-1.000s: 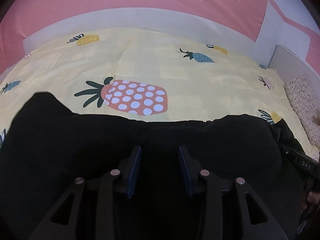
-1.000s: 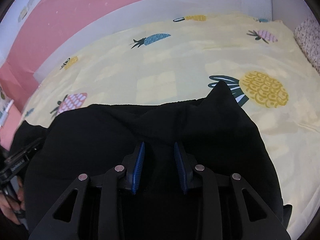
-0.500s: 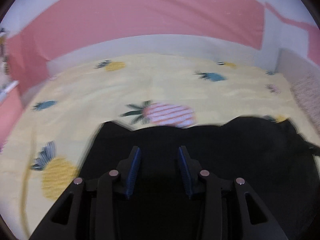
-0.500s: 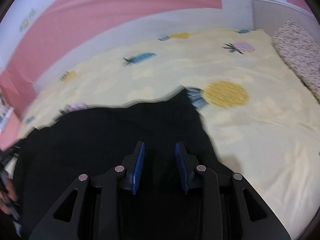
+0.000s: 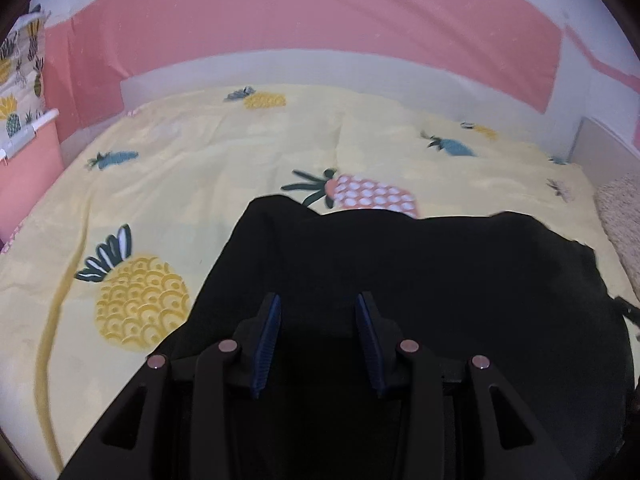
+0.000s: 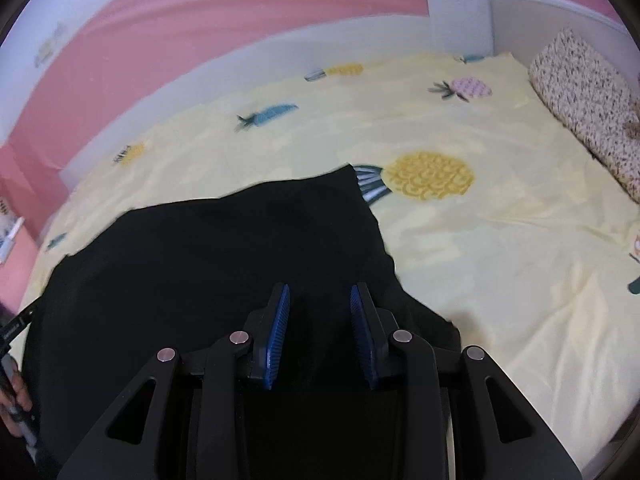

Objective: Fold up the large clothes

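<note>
A black garment is lying spread on the near part of a yellow pineapple-print bedsheet. The left gripper and right gripper are hovering over it, fingers apart, gripping nothing.

The left gripper and right gripper are both black, with two blue ribbed fingers, round silver screws on the arms, and triangle holes cut in the sides
</note>
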The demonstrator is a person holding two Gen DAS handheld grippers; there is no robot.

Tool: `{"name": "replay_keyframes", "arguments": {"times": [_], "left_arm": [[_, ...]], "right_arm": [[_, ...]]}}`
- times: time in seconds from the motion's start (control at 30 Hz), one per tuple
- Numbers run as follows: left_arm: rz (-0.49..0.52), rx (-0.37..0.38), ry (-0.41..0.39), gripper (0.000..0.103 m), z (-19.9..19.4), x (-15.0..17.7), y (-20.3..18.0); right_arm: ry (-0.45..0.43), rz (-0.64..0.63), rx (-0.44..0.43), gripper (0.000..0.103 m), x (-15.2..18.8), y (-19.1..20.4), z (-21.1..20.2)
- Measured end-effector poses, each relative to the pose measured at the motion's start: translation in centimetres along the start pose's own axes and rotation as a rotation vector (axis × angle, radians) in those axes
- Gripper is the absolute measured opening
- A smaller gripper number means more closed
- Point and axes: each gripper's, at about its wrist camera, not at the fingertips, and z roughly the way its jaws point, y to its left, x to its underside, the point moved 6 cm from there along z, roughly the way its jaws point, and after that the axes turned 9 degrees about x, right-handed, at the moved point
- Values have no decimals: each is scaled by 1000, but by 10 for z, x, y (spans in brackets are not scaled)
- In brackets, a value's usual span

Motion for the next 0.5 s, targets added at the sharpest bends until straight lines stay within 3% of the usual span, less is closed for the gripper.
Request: {"name": "replay_keyframes", "arguments": {"times": [0.1,0.17,0.23,0.5], "left_arm": [[47,-16,-24,41,-19,14,0],[32,-47,12,41,-15,27,11],[1,-32,25,42,-10,38,20],[54,-80,4,42,-5,44,12]], "right_arm": [[-6,-48,3,33,15,3,-13],[24,-59,28,33,29,-5,-5],[37,-24,28,33,36,-14,4],[16,-52,82,33,41,-12,12]]}}
